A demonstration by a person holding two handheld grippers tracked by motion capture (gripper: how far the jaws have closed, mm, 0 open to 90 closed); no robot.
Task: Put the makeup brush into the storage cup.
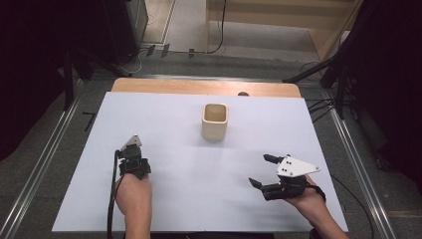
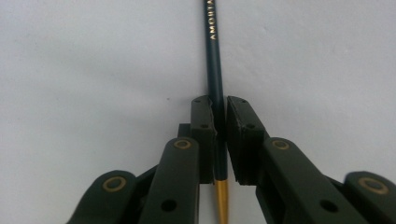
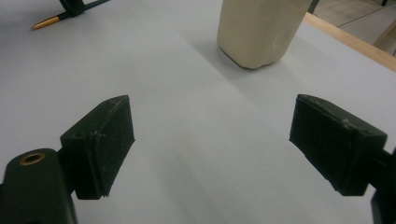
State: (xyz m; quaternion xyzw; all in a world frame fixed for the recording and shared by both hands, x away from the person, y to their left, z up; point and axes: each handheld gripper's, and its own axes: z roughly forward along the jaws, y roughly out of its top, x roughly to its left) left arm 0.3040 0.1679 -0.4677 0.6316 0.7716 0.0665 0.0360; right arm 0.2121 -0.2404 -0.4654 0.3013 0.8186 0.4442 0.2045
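Left gripper clamped on a dark green pencil, pads pressed against both sides of the shaft. Pencil lying flat on the white counter, running straight away from the jaws, gold lettering near the far end, gold-coloured end poking out behind the pads toward the camera. In the high view, left gripper low over the left half of the counter, held from below by the left hand, black cable trailing back along the forearm.

Right gripper released, jaws spread wide with nothing between them, resting near the right edge of the counter in the right hand, grey three-cornered plate on top. Seen along its own jaws, right gripper with bare white surface between the two black pads.

Cream cup, squarish with rounded corners, standing upright toward the far middle of the counter, well apart from both grippers. Same cup ahead of the right gripper, slightly to one side. Pencil's gold end visible far off at the upper left of the right gripper view.
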